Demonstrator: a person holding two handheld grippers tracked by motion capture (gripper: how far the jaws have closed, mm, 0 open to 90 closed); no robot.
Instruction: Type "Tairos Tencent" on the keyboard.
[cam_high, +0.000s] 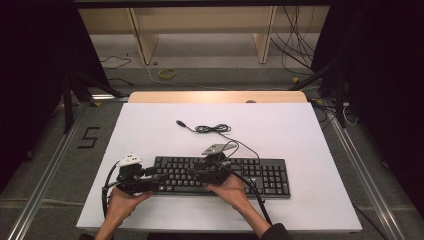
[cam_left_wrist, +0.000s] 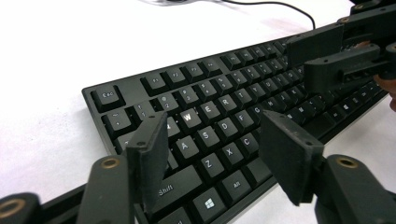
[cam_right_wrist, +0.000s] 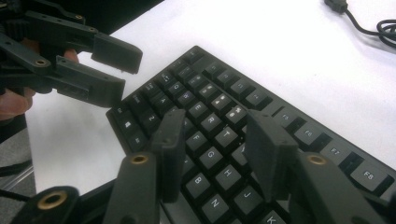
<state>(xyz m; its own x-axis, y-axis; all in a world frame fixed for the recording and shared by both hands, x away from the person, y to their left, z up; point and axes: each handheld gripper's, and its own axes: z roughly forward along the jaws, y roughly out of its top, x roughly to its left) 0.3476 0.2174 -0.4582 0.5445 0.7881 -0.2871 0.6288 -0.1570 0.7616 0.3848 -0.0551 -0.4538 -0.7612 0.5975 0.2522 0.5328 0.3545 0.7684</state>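
Black keyboard (cam_high: 220, 176) lying lower centre on the white table (cam_high: 300, 135); I am hovering my left gripper (cam_left_wrist: 212, 140) and right gripper (cam_right_wrist: 217, 147) over its keys, jaws parted and empty, probably pressing or regrasping next.

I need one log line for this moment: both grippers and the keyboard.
left gripper: open, over left keys | right gripper: open, over middle keys | keyboard: flat on white table, not held
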